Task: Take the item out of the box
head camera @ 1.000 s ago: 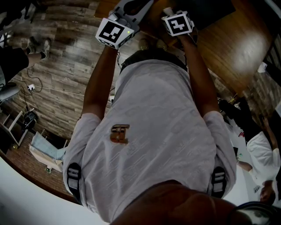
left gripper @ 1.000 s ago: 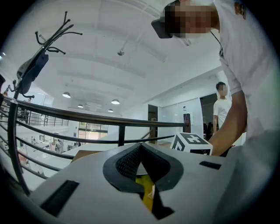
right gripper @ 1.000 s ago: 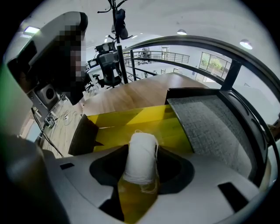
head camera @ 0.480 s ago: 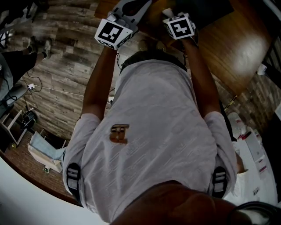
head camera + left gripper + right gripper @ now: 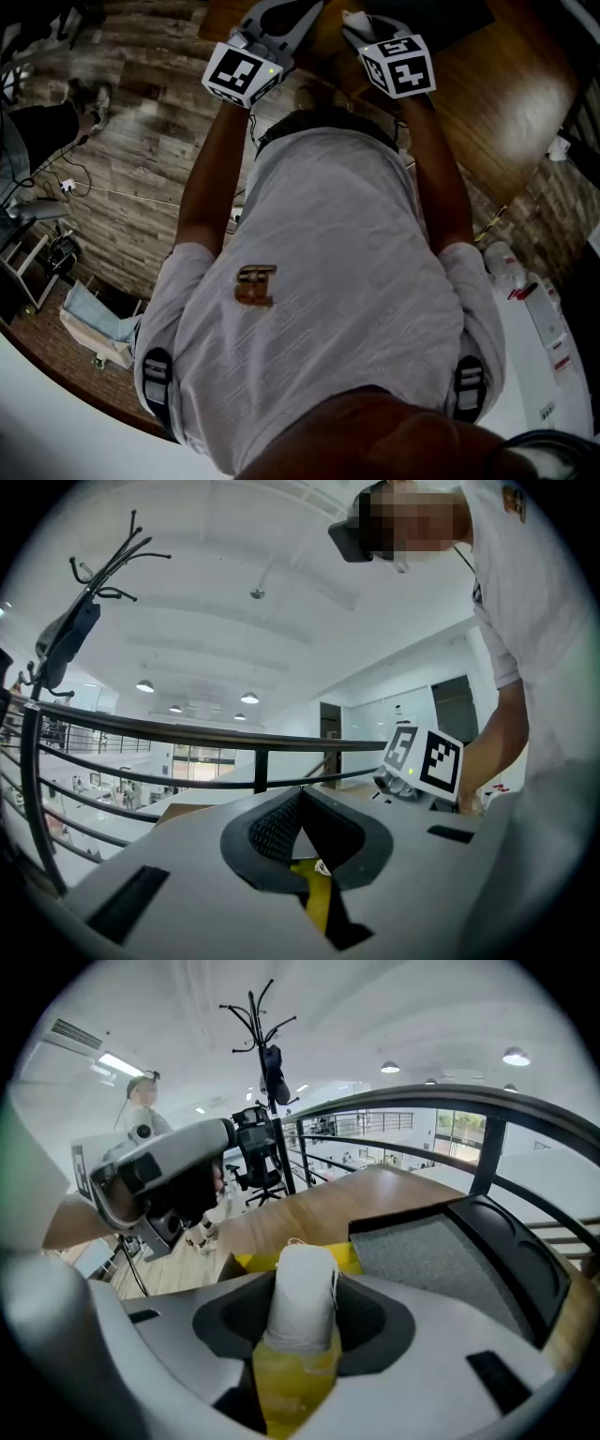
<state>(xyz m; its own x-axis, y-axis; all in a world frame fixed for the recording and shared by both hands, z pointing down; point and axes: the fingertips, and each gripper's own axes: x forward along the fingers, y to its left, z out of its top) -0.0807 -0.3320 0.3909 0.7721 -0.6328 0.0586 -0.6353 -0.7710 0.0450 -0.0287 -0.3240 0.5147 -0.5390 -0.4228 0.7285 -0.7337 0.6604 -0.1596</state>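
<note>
My right gripper is shut on a white, wrapped, roughly cylindrical item that stands upright between its pads. Below and behind that item shows the yellow box, resting on the wooden table. My left gripper has its jaws together at the tips, with a strip of the yellow box caught between them. It also appears at the left of the right gripper view. In the head view only the marker cubes show clearly, left and right, above my torso.
A grey mat lies on the table to the right of the box. A black railing runs behind the table. Further back stand a coat stand, an office chair and a person. Plank floor lies left.
The right gripper's marker cube has shifted slightly right and turned. The left cube has stayed in place. People at the head view's right edge have gone out of sight.
</note>
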